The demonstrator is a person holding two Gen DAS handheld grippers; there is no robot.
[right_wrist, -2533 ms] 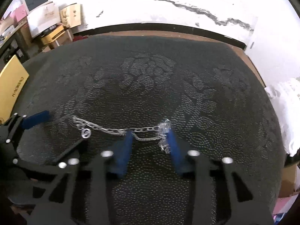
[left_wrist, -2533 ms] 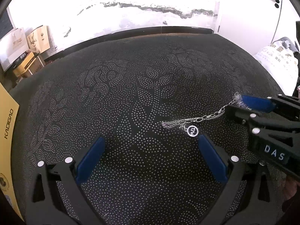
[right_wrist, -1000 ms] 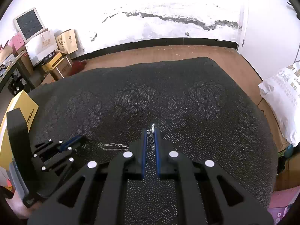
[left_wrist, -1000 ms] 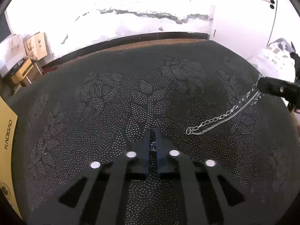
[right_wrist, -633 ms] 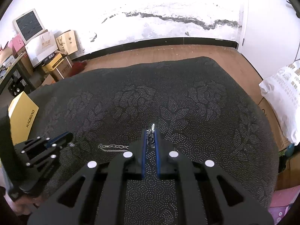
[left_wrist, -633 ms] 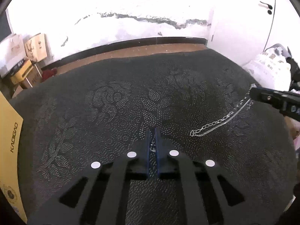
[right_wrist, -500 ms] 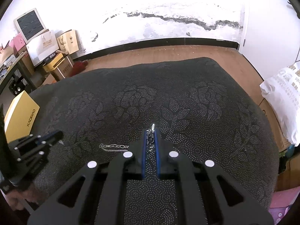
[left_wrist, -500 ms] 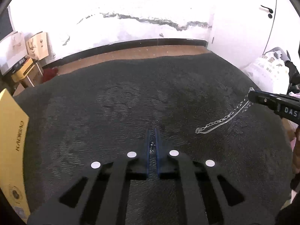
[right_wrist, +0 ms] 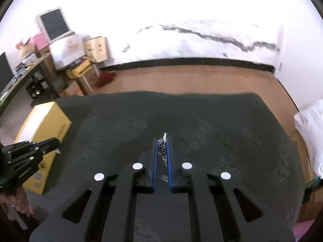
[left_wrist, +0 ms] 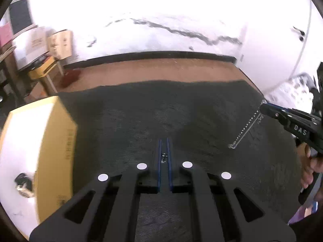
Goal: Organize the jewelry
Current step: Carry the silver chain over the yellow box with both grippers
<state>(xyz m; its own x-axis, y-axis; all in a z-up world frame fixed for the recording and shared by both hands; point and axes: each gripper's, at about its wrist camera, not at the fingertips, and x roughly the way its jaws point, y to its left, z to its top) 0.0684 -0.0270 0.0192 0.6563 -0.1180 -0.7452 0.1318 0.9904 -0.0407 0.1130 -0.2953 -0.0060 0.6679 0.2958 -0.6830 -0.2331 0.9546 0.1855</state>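
Observation:
My right gripper (right_wrist: 162,141) is shut on one end of a silver chain (right_wrist: 163,145) above the black patterned cloth (right_wrist: 222,125). In the left wrist view the right gripper (left_wrist: 264,105) is at the far right and the chain (left_wrist: 245,130) hangs slanting down from it, off the cloth. My left gripper (left_wrist: 164,141) is shut on a small silver pendant (left_wrist: 164,157) pinched between its pads. In the right wrist view the left gripper (right_wrist: 55,142) is at the far left, over the yellow box (right_wrist: 43,129).
The yellow box (left_wrist: 58,141) with a white inside stands at the cloth's left edge. A brown floor (right_wrist: 181,80), cartons and a small yellow table (right_wrist: 80,70) lie beyond. A white bag (right_wrist: 310,133) is at the right.
Both grippers have risen and drawn back from the cloth. The chain's free end has lifted off the cloth. The left gripper has swung left toward the yellow box with the pendant.

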